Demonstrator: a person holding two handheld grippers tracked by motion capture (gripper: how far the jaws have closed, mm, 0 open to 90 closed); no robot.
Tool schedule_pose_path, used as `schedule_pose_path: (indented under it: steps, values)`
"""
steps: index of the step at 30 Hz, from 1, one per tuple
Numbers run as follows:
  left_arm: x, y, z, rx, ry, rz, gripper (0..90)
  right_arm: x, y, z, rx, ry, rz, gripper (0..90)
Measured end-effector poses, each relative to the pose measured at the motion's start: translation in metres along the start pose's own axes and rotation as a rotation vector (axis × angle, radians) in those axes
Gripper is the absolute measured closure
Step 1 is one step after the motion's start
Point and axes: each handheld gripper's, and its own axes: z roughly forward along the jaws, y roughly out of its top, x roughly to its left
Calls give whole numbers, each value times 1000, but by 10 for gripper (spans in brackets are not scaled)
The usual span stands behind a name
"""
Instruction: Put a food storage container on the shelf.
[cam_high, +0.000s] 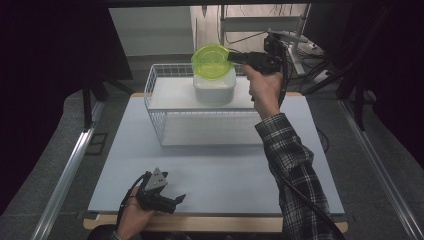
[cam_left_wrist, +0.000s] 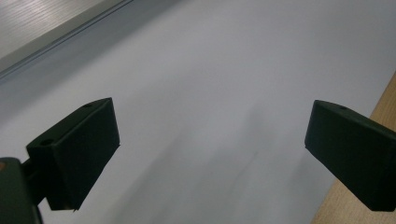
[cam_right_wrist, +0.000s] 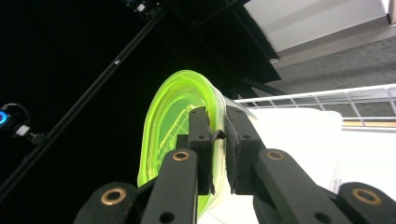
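In the high view, the right gripper pinches a green lid, tilted above the white container in the wire basket. The left gripper rests near the table's front edge.

In the left gripper view, its jaws stand wide, nothing between them.

In the right gripper view, the jaws clamp what appears to be the lid's rim.

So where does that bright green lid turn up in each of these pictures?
High view: the green lid sits top centre, tilted above the white container, its right edge pinched by the right hand-held gripper.
Left gripper view: the lid is not in this picture.
Right gripper view: the lid stands on edge at centre, clamped between the jaws.
Shared landmark: the white wire basket, seen at the right.
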Motion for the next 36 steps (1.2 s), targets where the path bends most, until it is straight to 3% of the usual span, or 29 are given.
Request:
schedule_pose_path:
  steps: [8,15,24,26,30,32,36]
  values:
    - [0,0,0,2,-2,2,28,-5,1,6,-3,-18,29,810]
    - [-1,0,1,8,-5,6,28,-5,4,10,4,-65,-1,752]
    - [-1,0,1,10,-7,8,28,-8,3,15,8,-77,-2,697]
    - [-1,0,1,10,-7,8,28,-10,3,16,14,-74,-10,636]
    - [-1,0,1,10,-7,8,28,-13,4,16,14,-45,-34,431]
    - [-1,0,1,11,-8,7,28,-14,5,14,6,-24,-58,352]
    - [-1,0,1,11,-8,7,28,-13,5,7,7,-40,-127,225]
